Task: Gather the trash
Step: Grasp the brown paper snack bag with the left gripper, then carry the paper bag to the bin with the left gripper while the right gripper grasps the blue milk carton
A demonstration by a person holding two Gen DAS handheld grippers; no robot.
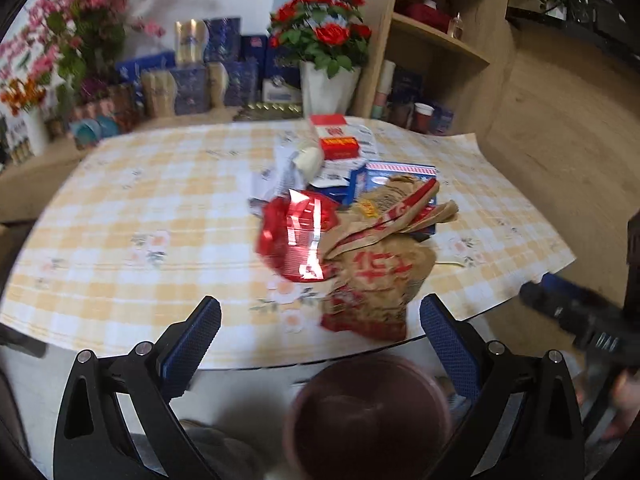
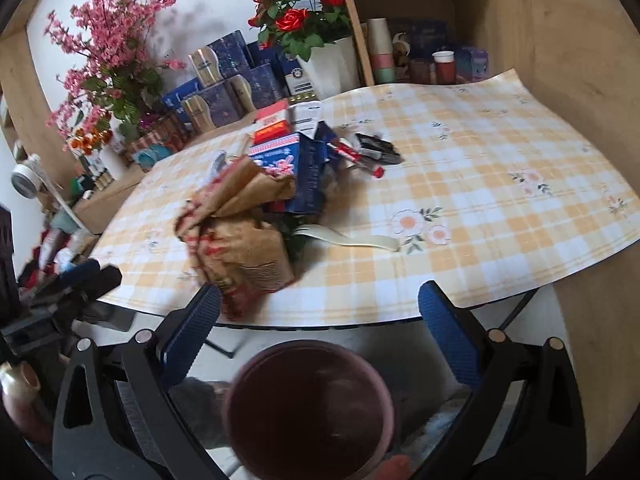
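A heap of trash lies on the checked tablecloth point(image 1: 140, 208): a crumpled brown paper bag point(image 1: 376, 272) point(image 2: 244, 248) with red print, a shiny red foil wrapper point(image 1: 296, 236), blue cartons point(image 1: 396, 176) point(image 2: 308, 176), a red-and-white box point(image 1: 336, 140) point(image 2: 272, 124), white papers point(image 1: 280, 172) and dark wrappers point(image 2: 372, 148). A dark pink bin point(image 1: 368, 416) point(image 2: 312, 408) stands below the table's near edge. My left gripper point(image 1: 320, 324) is open just before the bag, nothing between its fingers. My right gripper point(image 2: 320, 304) is open at the table edge, over the bin.
Flower vases point(image 1: 332, 84) point(image 2: 108, 80), blue gift boxes point(image 1: 192, 88) point(image 2: 224, 96) and a wooden shelf point(image 1: 440, 40) with cups point(image 2: 380, 52) stand behind the table. A cream strip point(image 2: 352, 238) lies beside the heap. The other gripper shows at each view's side point(image 1: 580, 320) point(image 2: 76, 288).
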